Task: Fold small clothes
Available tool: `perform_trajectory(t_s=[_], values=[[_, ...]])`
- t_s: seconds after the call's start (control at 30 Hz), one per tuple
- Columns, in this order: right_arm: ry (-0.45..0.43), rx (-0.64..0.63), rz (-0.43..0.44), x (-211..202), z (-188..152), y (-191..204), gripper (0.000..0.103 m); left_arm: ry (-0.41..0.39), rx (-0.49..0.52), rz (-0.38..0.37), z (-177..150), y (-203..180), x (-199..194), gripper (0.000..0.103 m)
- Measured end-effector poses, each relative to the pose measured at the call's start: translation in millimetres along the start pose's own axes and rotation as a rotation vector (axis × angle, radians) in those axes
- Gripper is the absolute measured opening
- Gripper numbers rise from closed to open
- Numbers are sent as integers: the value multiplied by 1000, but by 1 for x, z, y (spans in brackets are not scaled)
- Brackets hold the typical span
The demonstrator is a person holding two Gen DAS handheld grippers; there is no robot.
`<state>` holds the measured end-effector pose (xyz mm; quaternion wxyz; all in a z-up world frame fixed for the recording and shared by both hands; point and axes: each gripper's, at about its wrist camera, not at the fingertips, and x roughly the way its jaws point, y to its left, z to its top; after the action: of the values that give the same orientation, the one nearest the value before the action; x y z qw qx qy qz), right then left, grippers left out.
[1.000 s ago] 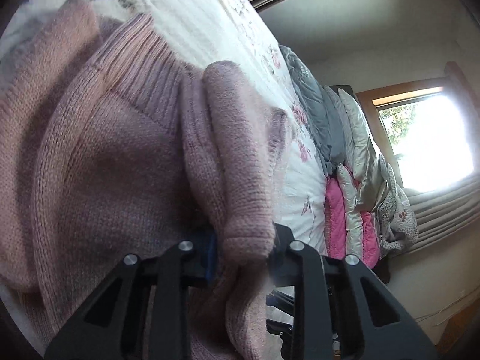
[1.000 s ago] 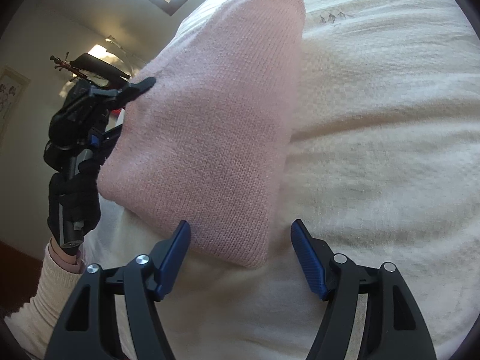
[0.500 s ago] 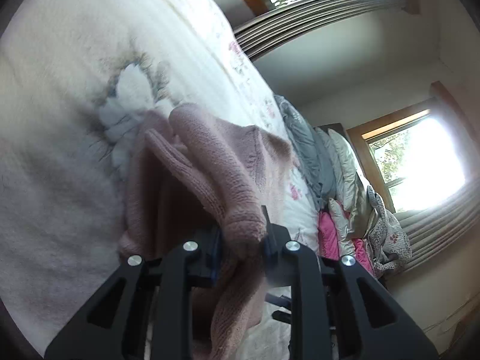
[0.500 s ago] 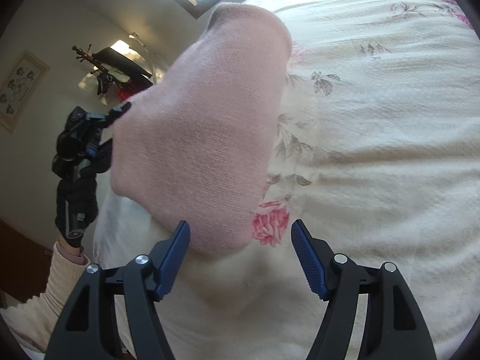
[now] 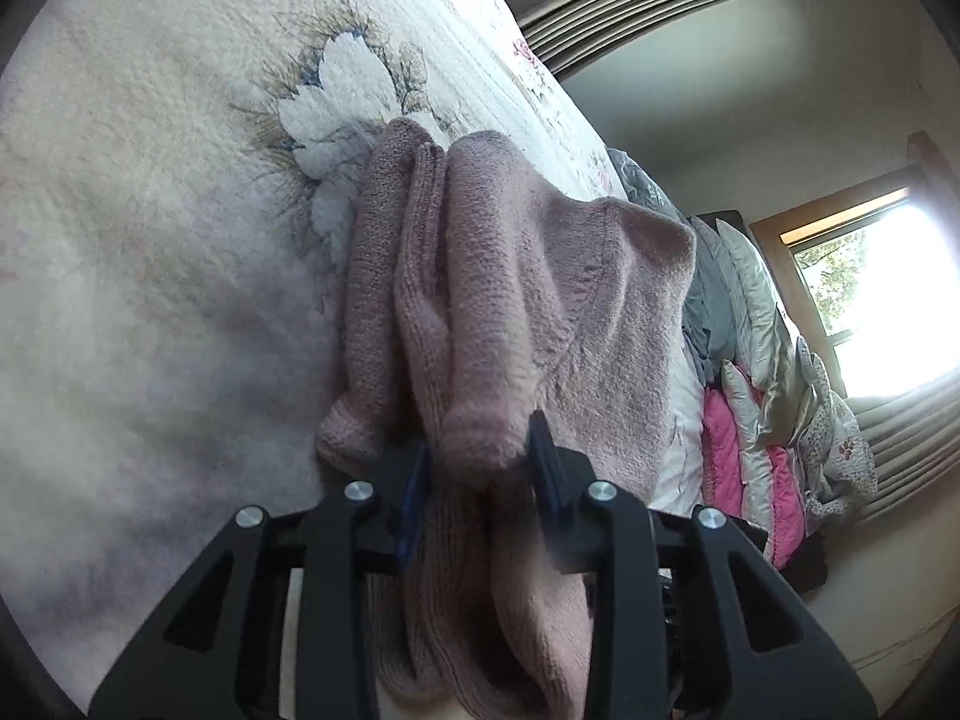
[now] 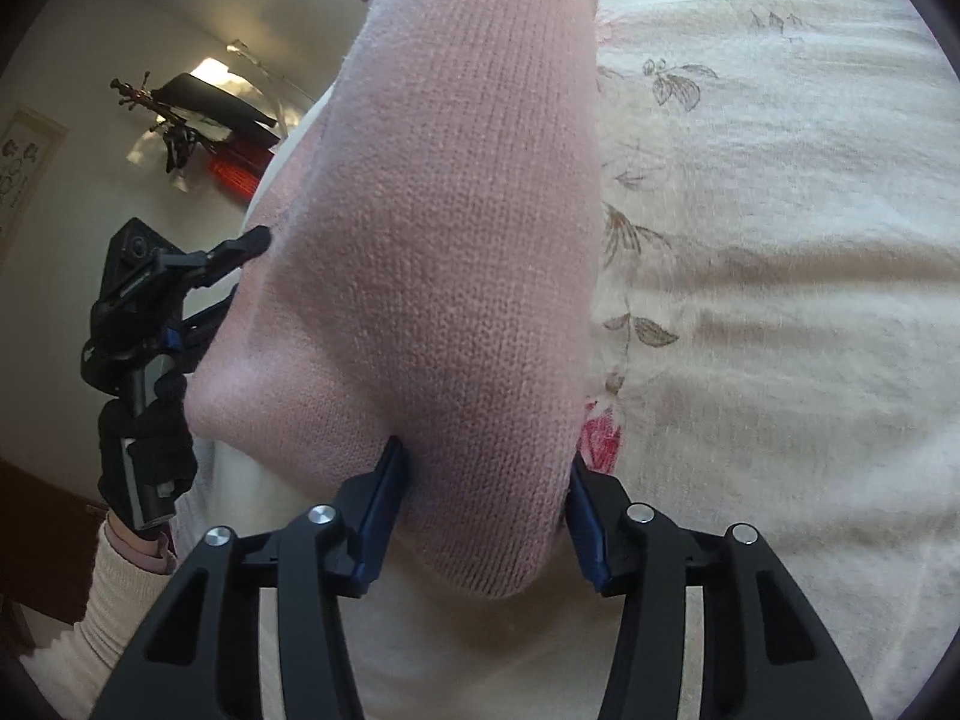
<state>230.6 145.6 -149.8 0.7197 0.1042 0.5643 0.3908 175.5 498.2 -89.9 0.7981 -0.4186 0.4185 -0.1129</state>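
1. Bed (image 5: 150, 300) with a cream floral quilt fills both views; the pink knit sweater (image 5: 540, 300) hangs over it, held up between the two claws.
2. Left wrist view: sweater bunched in thick vertical folds, long axis running straight away from the claw toward the white flower print (image 5: 342, 102) on the quilt. Far end of the folds touches or sits just over the quilt, cannot tell which.
3. Right wrist view: sweater (image 6: 456, 252) is a broad smooth panel rising from the claw toward the top of frame, long axis near vertical, slightly tilted; lower edge droops below the pads.
4. Pile of bedding and pillows (image 5: 750, 420), grey, silver and hot pink, sits at the far side of the bed under a window (image 5: 888, 300).
5. Left claw (image 5: 480, 474): jaws narrowed, clamped on a rolled fold of the sweater; more knit hangs down between the fingers.
6. Right claw (image 6: 486, 504): jaws part open, blue pads (image 6: 384, 510) pressing each side of the sweater's lower edge, gripping it.
7. Right wrist view also shows the left claw (image 6: 252, 240) at the sweater's far edge, held by a black-gloved hand (image 6: 144, 456) with a cream sleeve (image 6: 96, 606).
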Motion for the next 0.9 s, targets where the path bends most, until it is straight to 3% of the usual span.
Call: perform_trajectory(t_s=[0.07, 0.23, 0.3, 0.37, 0.4, 0.47, 0.53, 0.7, 0.83, 0.9], values=[[-3, -12, -4, -1, -2, 3, 51, 1, 36, 14, -14, -14, -12, 46], [-6, -17, -12, -3, -1, 10, 51, 57, 67, 37, -52, -27, -15, 49], [-6, -11, -13, -1, -1, 15, 52, 81, 50, 61, -60, -23, -6, 41], [-5, -10, -18, 0, 1, 19, 52, 115, -1, 6, -61, -13, 3, 6], [-4, -13, -22, 0, 1, 22, 52, 110, -29, -21, -61, -9, 2, 5], [-4, -28, -27, -3, 2, 25, 52, 65, -23, -20, -58, -7, -10, 5], [-6, -34, -14, -4, 5, 30, 54, 18, 15, 27, -54, -7, -25, 5], [20, -48, -39, 7, 9, 32, 55, 98, 44, 102, -57, 13, -3, 5], [34, -52, -23, 9, 13, 30, 58, 106, 53, 72, -48, 6, -10, 10], [41, -75, -41, 2, 20, 33, 59, 81, 73, 96, -40, 2, -23, 14]])
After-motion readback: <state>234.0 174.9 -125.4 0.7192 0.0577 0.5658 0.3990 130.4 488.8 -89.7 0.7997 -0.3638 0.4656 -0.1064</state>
